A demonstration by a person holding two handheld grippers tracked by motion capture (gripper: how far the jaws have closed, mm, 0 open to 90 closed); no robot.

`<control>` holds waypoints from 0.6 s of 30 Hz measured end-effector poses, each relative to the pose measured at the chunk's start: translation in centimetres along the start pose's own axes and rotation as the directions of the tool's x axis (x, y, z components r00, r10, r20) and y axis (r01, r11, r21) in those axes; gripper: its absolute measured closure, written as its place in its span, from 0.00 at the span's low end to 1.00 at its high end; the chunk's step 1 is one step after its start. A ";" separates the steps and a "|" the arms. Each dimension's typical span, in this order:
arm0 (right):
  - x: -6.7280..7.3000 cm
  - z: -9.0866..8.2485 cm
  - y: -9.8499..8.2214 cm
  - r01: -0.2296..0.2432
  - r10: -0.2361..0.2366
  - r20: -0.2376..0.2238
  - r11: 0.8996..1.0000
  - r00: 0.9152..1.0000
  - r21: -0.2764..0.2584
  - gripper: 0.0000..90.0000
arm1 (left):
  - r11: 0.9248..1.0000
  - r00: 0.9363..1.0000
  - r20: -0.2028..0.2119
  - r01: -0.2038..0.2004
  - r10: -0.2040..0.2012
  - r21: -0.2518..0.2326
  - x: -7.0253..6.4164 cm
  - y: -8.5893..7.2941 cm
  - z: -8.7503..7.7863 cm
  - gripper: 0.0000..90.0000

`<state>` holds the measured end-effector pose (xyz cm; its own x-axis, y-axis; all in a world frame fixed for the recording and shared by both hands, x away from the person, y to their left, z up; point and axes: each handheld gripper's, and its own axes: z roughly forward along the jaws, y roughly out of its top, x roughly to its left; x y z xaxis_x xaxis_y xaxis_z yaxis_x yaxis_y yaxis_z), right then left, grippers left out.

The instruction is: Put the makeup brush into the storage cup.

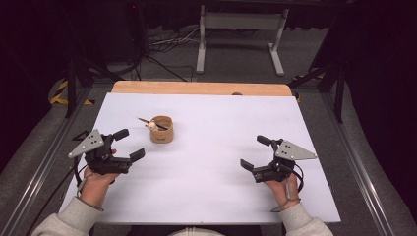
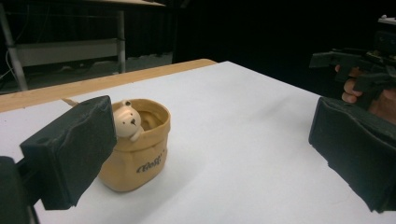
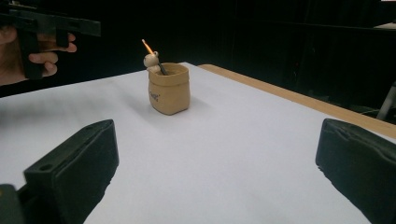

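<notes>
Tan sack-shaped pot (image 1: 162,130) sits at one o'clock from my left hand-held gripper (image 1: 129,144); both hand-held grippers gape wide, right hand-held gripper (image 1: 255,152) empty.

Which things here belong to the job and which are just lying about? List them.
In the job: tan pot with its bear figure and the stick leaning in it; left tongs and right tongs, both open.

Lying about: metal stand, floor cables.

- The left gripper (image 1: 129,144) is showing a matt black frame, a grey three-cornered plate with small holes on top, and thick rectangular black pads.
- The right gripper (image 1: 254,152) is looking alike, with a dark cable looping behind it.
- Light grey sleeves are covering both forearms.
</notes>
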<state>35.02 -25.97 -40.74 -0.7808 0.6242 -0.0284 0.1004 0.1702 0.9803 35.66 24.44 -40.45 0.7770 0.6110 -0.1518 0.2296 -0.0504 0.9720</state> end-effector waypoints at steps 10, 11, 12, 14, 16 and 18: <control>-0.1 -0.7 -0.9 -0.005 0.005 0.007 1.000 1.000 -0.015 0.00 | 1.000 0.999 0.033 -0.007 0.007 0.009 -0.8 -1.9 -0.1 0.02; -0.2 -0.8 -1.0 -0.005 0.005 0.010 1.000 1.000 -0.017 0.00 | 1.000 0.999 0.035 -0.004 0.004 0.008 -0.9 -2.1 -0.1 0.02; -0.1 -0.9 -1.1 -0.005 0.005 0.011 1.000 1.000 -0.020 0.00 | 1.000 0.999 0.038 -0.007 0.006 0.009 -0.9 -2.3 0.0 0.02; -0.2 -1.0 -1.3 -0.001 0.001 0.016 1.000 1.000 -0.020 0.00 | 1.000 0.999 0.043 -0.004 0.004 0.010 -1.0 -2.7 0.1 0.02; -0.2 -1.1 -1.4 -0.002 0.002 0.019 1.000 1.000 -0.020 0.00 | 1.000 0.999 0.049 0.000 0.000 0.007 -1.1 -3.1 0.1 0.02; -0.2 -1.1 -1.7 -0.002 0.002 0.021 1.000 1.000 -0.017 0.00 | 1.000 0.999 0.052 -0.002 0.002 0.007 -1.0 -3.4 0.1 0.02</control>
<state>34.27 -27.21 -42.14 -0.7674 0.6405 -0.0303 0.0912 0.1559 0.9836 34.16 23.90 -43.59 0.8066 0.5694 -0.1591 0.2321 -0.0575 0.9710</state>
